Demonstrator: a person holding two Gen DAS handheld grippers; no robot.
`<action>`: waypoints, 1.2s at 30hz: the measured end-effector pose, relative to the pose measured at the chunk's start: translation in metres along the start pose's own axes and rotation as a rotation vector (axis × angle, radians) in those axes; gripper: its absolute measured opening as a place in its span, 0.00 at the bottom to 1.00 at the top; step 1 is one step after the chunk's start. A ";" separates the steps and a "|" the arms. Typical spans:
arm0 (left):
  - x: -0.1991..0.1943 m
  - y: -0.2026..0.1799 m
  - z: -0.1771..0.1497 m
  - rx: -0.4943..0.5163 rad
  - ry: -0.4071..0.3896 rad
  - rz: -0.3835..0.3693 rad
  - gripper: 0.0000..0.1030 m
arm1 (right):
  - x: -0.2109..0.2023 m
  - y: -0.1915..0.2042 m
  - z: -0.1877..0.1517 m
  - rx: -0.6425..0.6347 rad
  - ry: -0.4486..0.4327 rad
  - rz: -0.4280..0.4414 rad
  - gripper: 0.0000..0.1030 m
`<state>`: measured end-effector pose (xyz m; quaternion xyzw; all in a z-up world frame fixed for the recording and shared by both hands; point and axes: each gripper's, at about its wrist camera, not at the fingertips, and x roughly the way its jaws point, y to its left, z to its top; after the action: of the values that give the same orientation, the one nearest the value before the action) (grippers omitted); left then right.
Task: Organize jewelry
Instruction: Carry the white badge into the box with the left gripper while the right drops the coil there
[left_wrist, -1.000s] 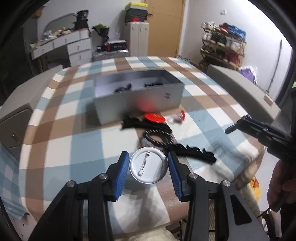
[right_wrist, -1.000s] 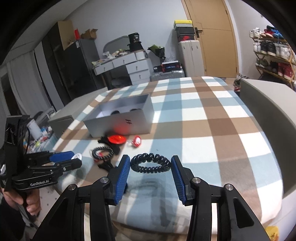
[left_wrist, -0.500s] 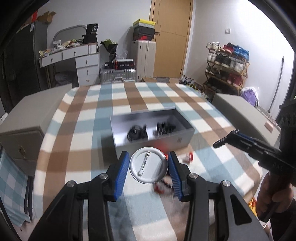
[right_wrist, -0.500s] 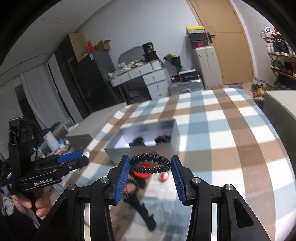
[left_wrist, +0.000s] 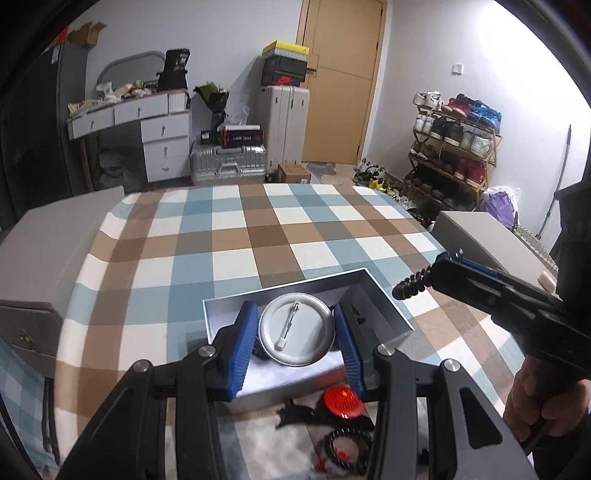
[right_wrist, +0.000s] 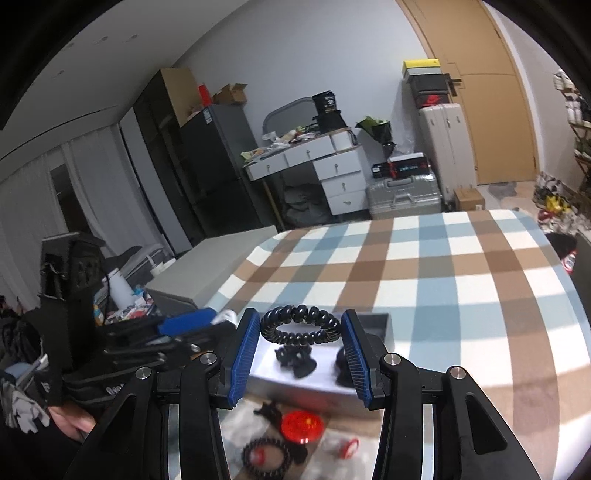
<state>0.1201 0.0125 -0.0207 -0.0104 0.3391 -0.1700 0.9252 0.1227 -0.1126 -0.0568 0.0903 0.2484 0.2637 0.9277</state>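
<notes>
My left gripper (left_wrist: 295, 334) is shut on a round silver pin badge (left_wrist: 295, 334), pin side up, held over the open silver box (left_wrist: 388, 306) on the checked tablecloth. My right gripper (right_wrist: 300, 330) is shut on a black spiral hair tie (right_wrist: 300, 326), held above the same box (right_wrist: 321, 384), which holds black hair clips (right_wrist: 295, 363). In front of the box lie a red badge (left_wrist: 343, 400), also seen in the right wrist view (right_wrist: 302, 424), a black beaded bracelet (right_wrist: 264, 456) and a small red item (right_wrist: 349, 446). The right gripper shows in the left wrist view (left_wrist: 410, 288).
The round table with checked cloth (left_wrist: 258, 229) has grey seats (left_wrist: 48, 236) beside it. A second grey seat (left_wrist: 487, 236) stands at the right. Behind are a white desk (left_wrist: 147, 125), suitcases (left_wrist: 229, 162) and a shoe rack (left_wrist: 454, 147).
Both grippers have risen and moved forward from the loose items at the table's near edge to over the box, each still holding its item.
</notes>
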 end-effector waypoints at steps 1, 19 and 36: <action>0.004 0.002 0.001 -0.006 0.009 -0.006 0.36 | 0.004 -0.001 0.001 0.001 0.006 0.004 0.43; 0.038 0.005 0.000 -0.003 0.110 -0.019 0.36 | 0.062 -0.019 -0.002 0.028 0.117 0.015 0.43; 0.038 0.017 0.001 -0.046 0.117 -0.053 0.58 | 0.066 -0.015 -0.005 0.022 0.127 0.011 0.74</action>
<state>0.1535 0.0161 -0.0460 -0.0308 0.3962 -0.1870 0.8984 0.1758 -0.0896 -0.0932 0.0852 0.3093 0.2714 0.9074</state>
